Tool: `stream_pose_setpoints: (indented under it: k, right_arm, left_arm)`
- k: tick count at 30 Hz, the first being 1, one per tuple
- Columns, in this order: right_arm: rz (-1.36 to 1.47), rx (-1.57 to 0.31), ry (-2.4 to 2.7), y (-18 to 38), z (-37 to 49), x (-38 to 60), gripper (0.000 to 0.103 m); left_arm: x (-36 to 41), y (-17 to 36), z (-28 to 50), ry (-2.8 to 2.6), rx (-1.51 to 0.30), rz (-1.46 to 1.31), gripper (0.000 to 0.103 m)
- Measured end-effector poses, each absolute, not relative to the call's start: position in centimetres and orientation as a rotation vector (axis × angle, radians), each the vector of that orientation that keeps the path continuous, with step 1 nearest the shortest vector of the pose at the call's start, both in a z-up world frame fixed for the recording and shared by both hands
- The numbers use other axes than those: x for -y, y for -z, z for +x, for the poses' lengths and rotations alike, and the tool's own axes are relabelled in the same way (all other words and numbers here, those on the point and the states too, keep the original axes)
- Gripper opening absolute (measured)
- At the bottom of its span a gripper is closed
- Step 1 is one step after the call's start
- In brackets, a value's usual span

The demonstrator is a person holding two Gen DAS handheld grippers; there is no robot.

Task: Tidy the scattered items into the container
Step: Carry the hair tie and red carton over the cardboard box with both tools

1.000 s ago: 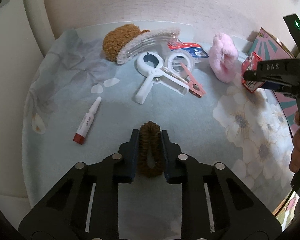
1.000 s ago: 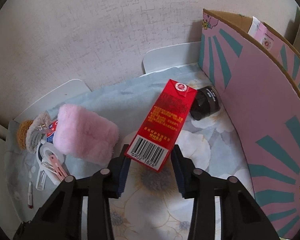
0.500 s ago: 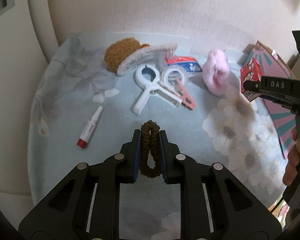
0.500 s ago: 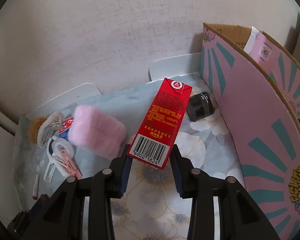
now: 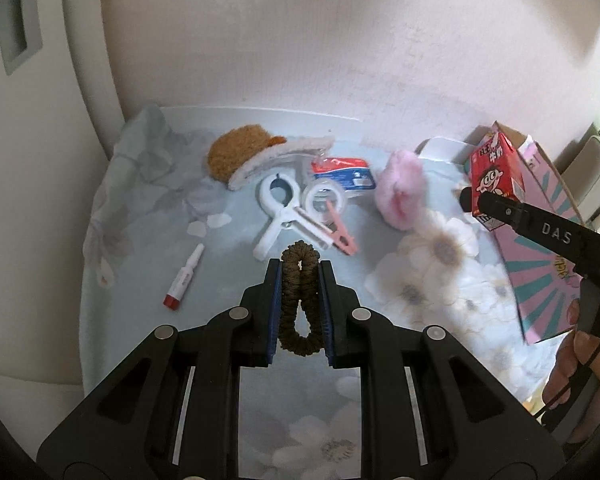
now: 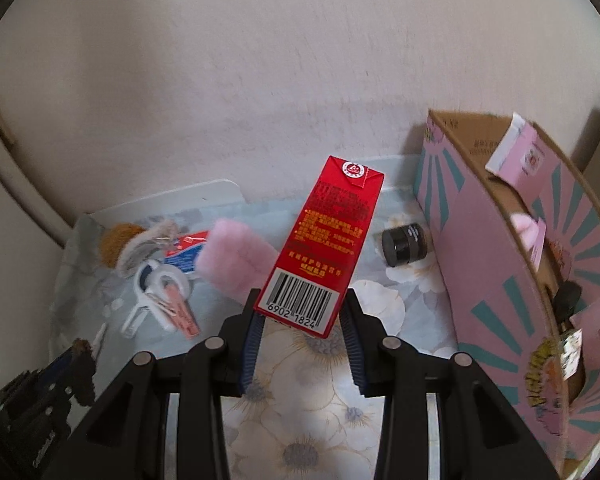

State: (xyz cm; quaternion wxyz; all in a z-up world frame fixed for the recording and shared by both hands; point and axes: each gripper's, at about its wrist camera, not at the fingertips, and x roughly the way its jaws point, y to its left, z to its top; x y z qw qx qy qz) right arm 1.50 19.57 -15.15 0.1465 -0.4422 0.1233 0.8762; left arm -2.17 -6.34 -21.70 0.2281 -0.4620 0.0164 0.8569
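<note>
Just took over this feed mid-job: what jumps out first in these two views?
The red carton fills the middle of the right wrist view, clamped at its barcode end by the right gripper, with the pink cardboard box open to its right. The left gripper pinches a brown hair tie above the floral cloth.

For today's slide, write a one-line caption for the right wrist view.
Right gripper holds a red carton above the flowered cloth, beside the pink box.

I see the jar (image 6: 404, 243) just left of the box (image 6: 496, 264). The fluffy pouch (image 6: 236, 260) lies left of it, with the clips (image 6: 160, 300) further left.
</note>
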Motion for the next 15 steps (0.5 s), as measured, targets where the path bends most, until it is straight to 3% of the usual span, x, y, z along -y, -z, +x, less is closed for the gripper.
stream_pose_setpoints:
  k: [15]
  right_arm:
    - [-1.246,-0.256,-2.650,6.7,4.1,-21.5,0.035]
  left_arm:
    - [-1.7,10.3,-0.6,-2.306,-0.094,-1.071,0.015]
